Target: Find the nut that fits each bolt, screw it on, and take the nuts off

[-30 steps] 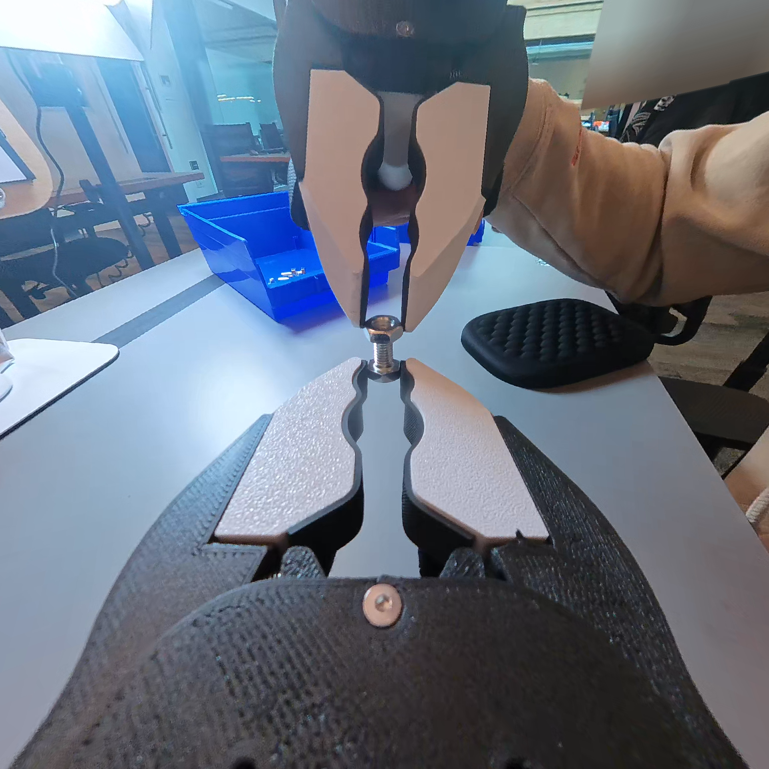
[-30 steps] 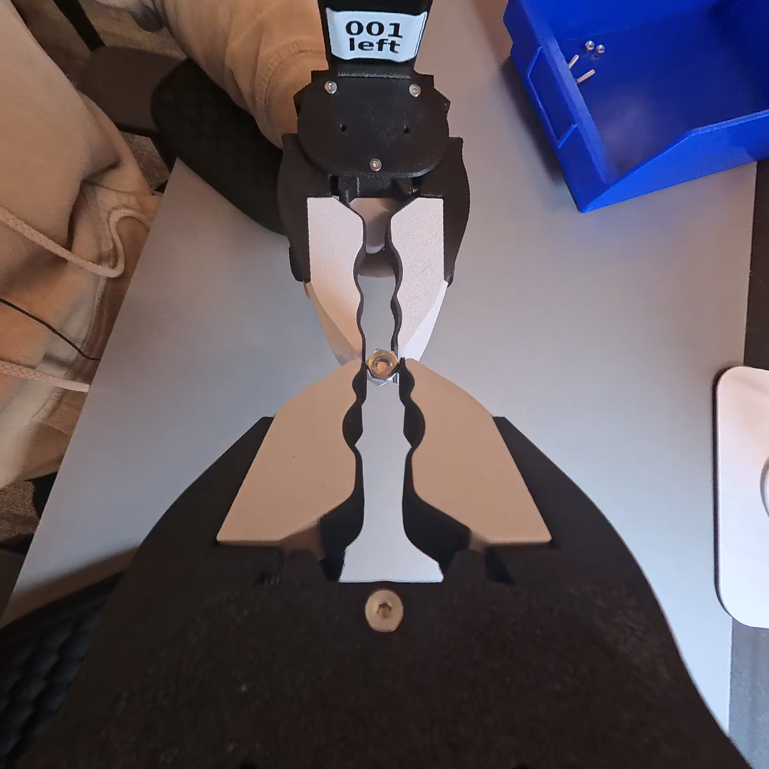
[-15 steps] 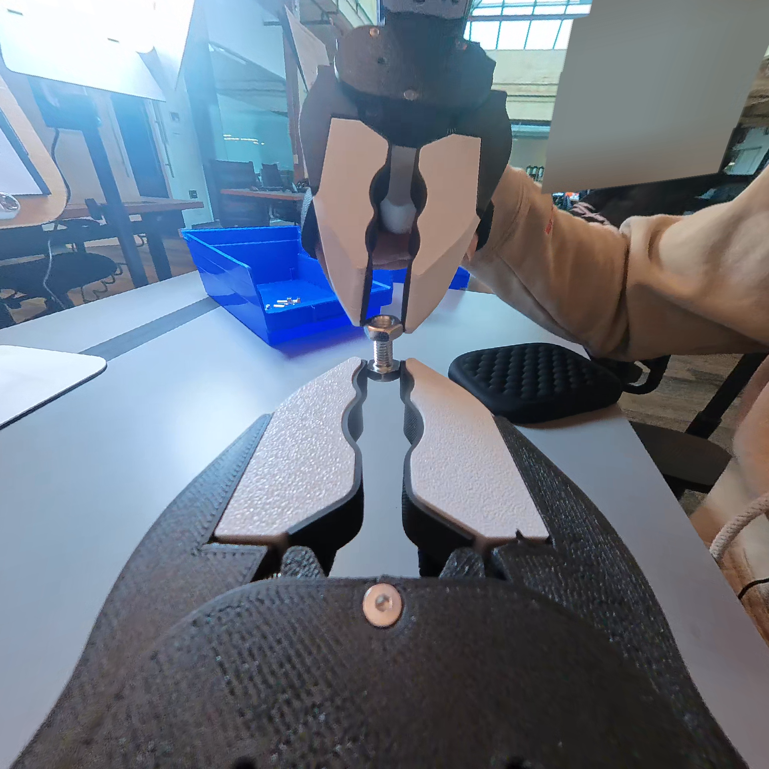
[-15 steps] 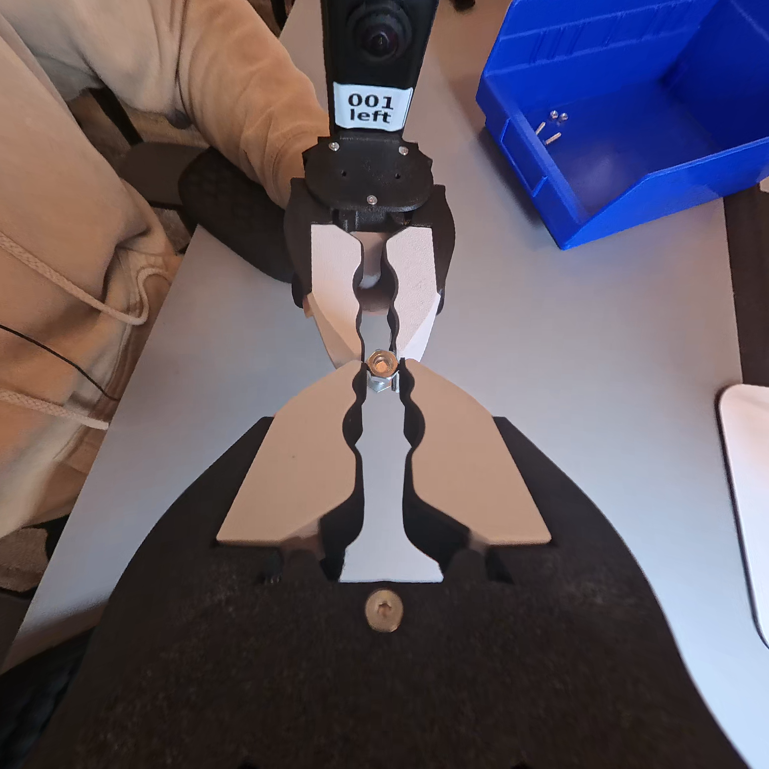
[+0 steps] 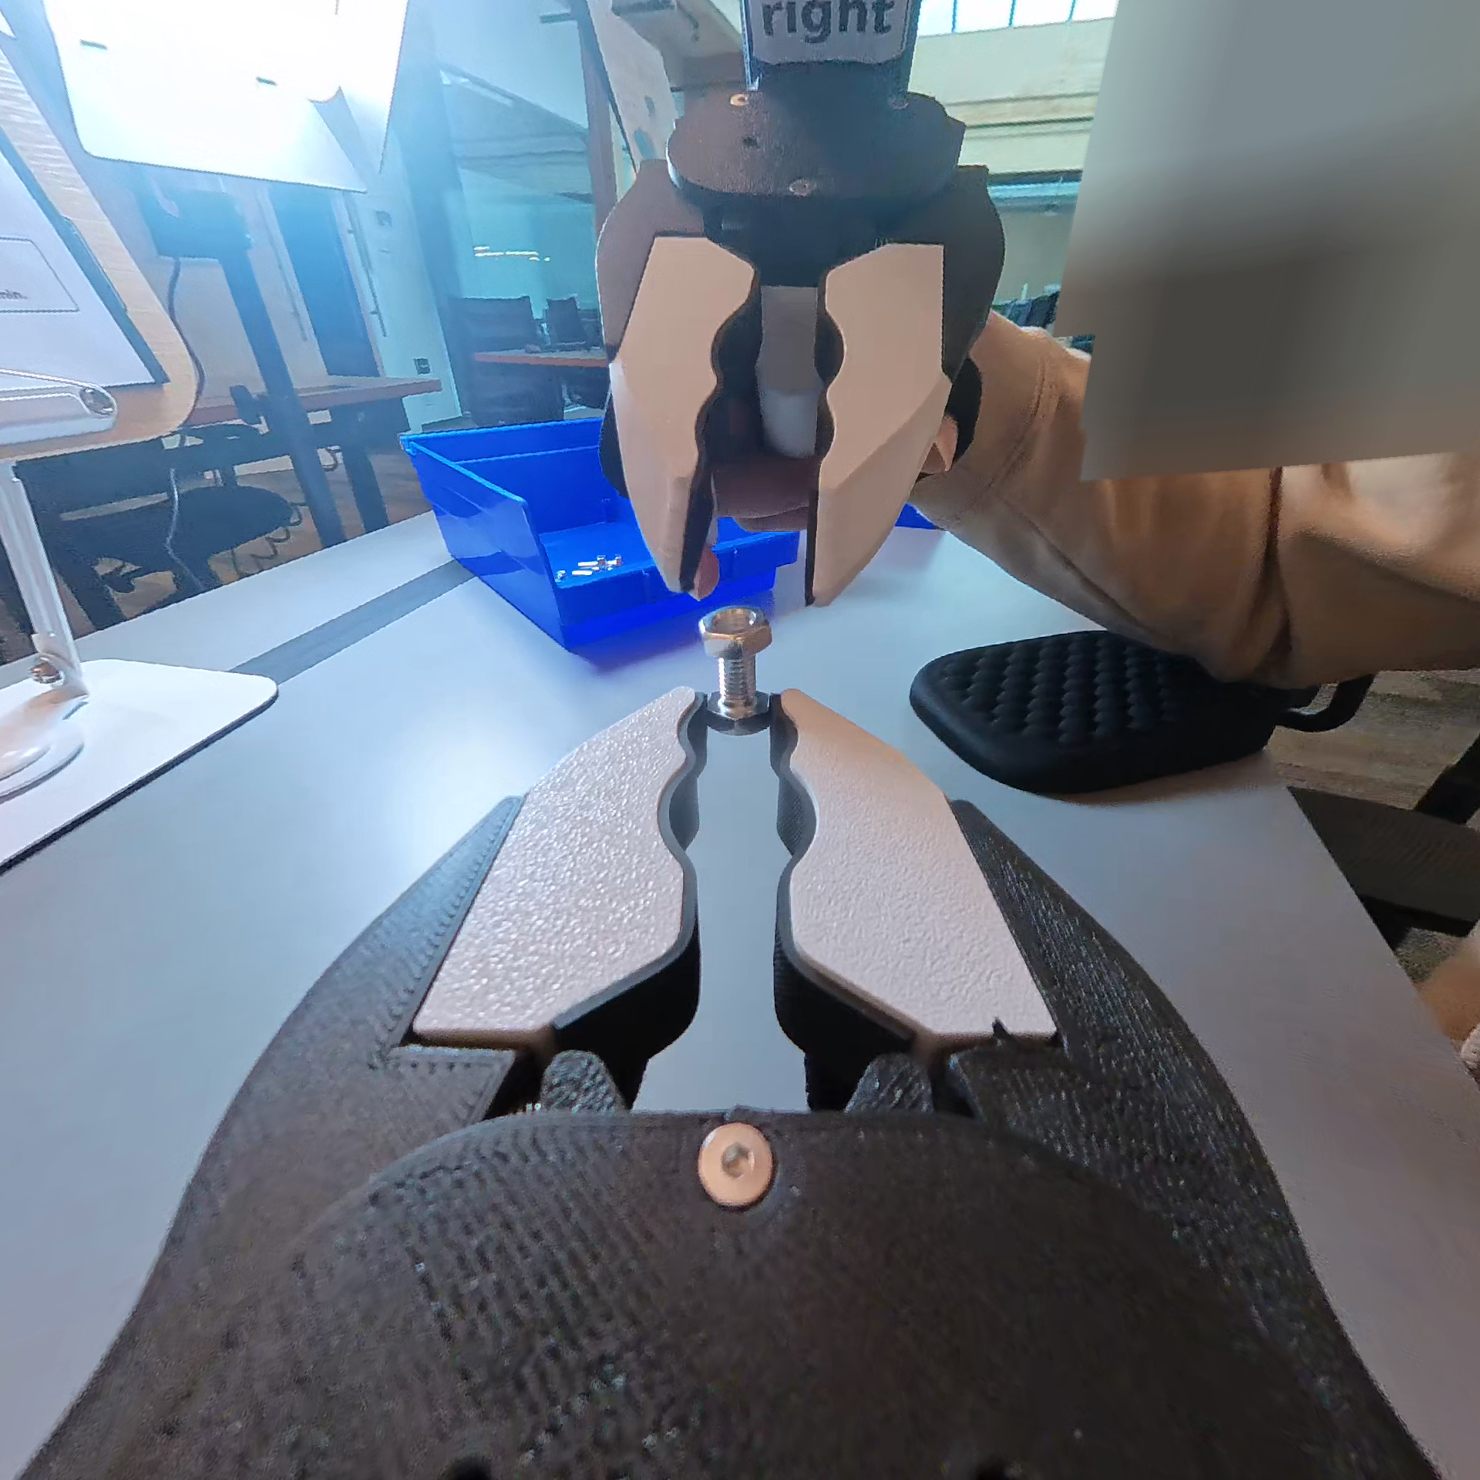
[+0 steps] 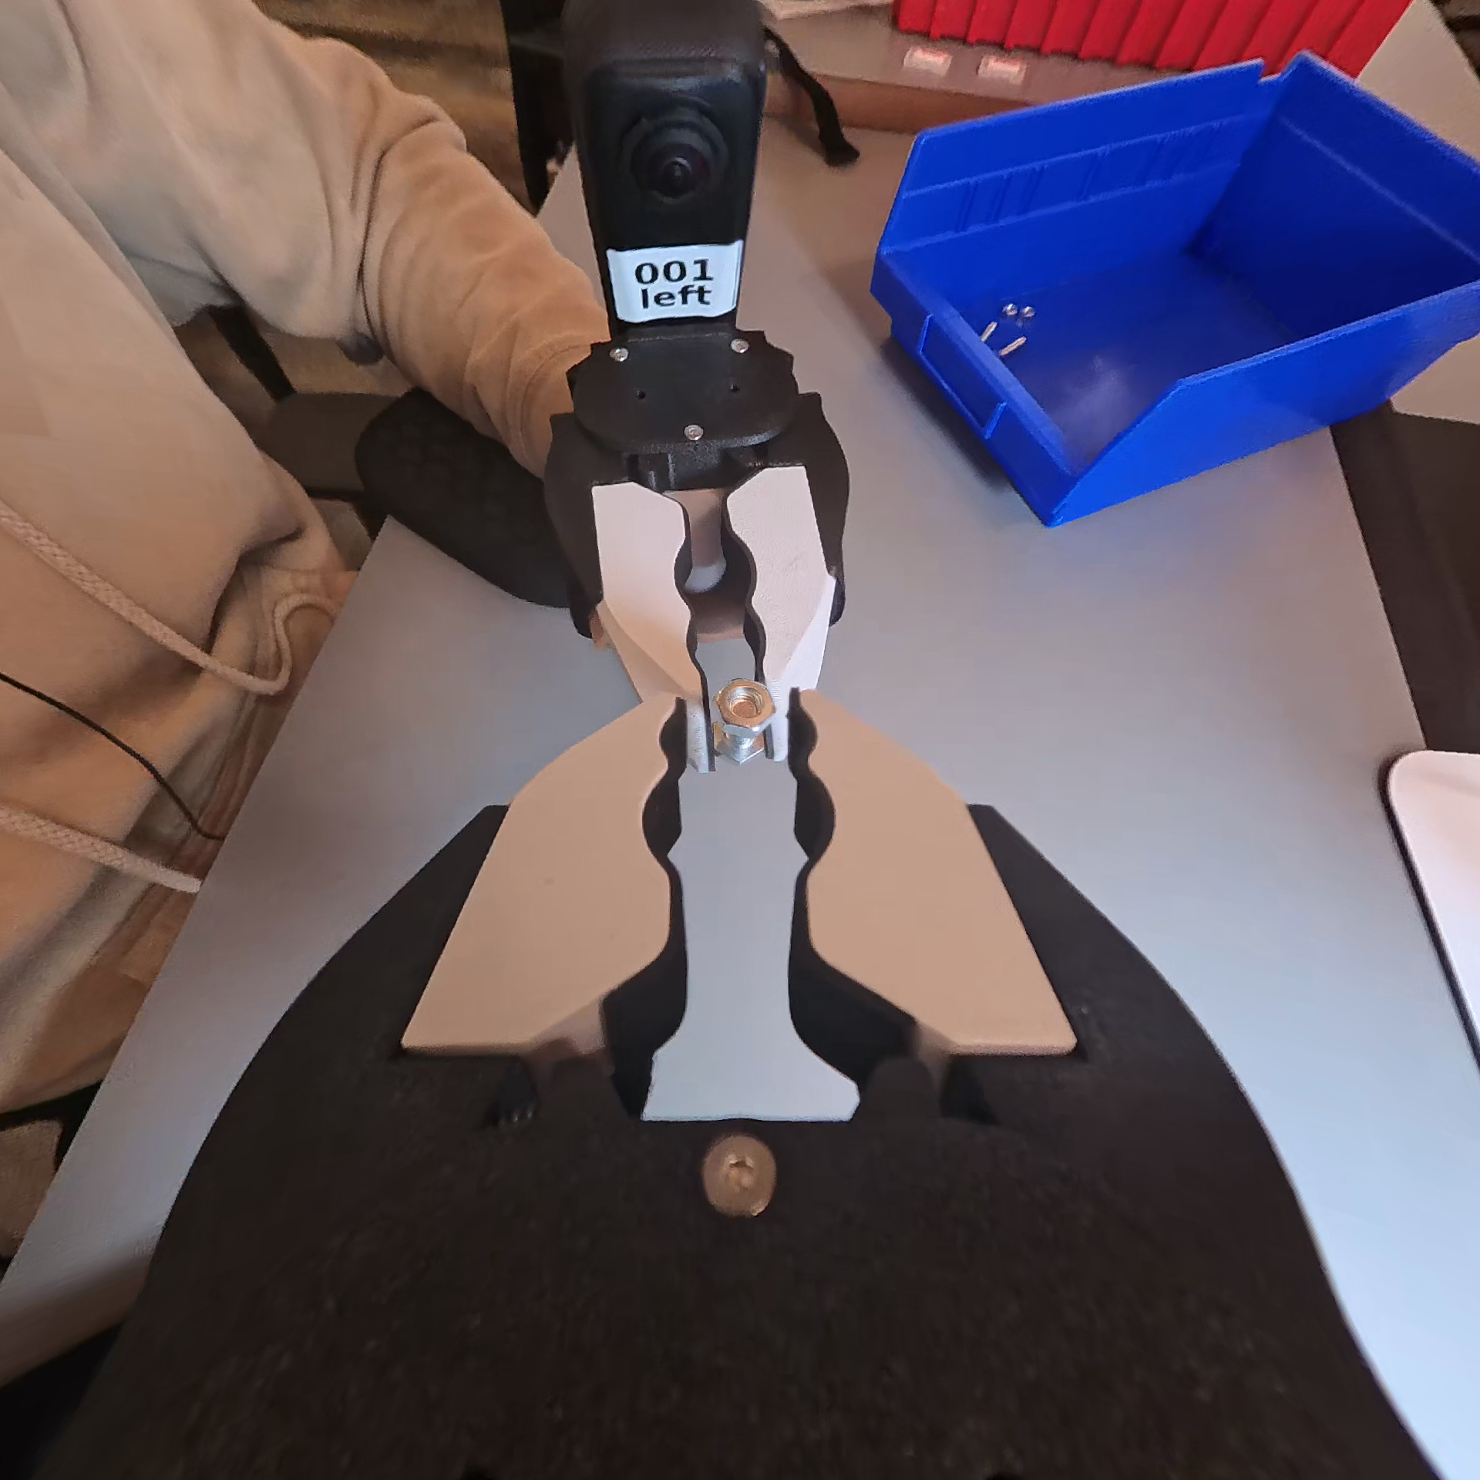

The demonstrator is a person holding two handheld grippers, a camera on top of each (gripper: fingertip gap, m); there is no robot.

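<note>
Bolt (image 5: 734,681) head hidden btwn fingertips; bin (image 6: 1249,352) hardware (image 6: 1009,327) too small to ID.

Right wrist view. The right gripper (image 6: 741,705) fills the lower frame, its jaws parted and clear of the nut (image 6: 742,703) just ahead of their tips. The nut sits on the upper end of an upright bolt (image 6: 738,741), whose head is clamped in the closed jaws of the left gripper (image 6: 737,749), entering from 12 o'clock. A beige sleeve (image 6: 336,240) lies at 10 o'clock. On the grey desk (image 6: 1121,721), a blue bin (image 6: 1161,472) at 2 o'clock holds a few small fasteners (image 6: 1007,327).
</note>
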